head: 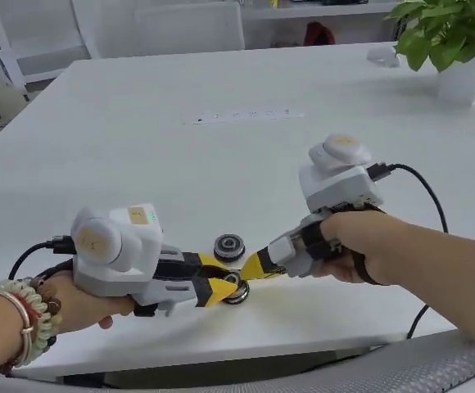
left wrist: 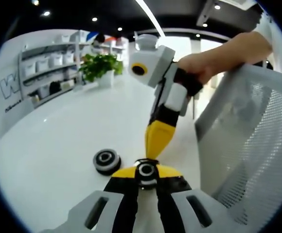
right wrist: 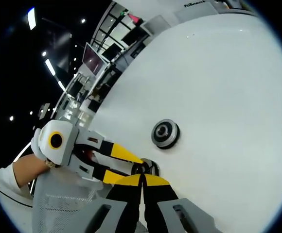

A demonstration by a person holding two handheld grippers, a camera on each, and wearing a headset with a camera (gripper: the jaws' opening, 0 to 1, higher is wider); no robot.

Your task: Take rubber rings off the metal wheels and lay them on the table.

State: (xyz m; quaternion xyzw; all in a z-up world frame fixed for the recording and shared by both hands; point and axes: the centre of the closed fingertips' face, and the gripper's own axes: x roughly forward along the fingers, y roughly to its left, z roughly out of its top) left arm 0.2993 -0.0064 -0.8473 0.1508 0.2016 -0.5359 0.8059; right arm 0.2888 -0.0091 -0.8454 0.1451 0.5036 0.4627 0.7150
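Note:
Two small metal wheels with black rubber rings are here. One wheel (head: 237, 289) is held just above the white table (head: 221, 164) near its front edge, and my left gripper (head: 231, 288) is shut on it from the left. In the left gripper view that wheel (left wrist: 146, 171) sits between my yellow jaws. My right gripper (head: 251, 268) comes in from the right, its tips (left wrist: 155, 153) pinched together on the ring at the wheel's rim (right wrist: 149, 167). The second wheel (head: 229, 246) lies flat on the table just behind, untouched.
A potted plant (head: 450, 37) stands at the far right corner, with a small white object (head: 382, 55) beside it. A row of sockets (head: 246, 115) is set into the tabletop's middle. A mesh chair back (head: 418, 368) lies below the table's front edge.

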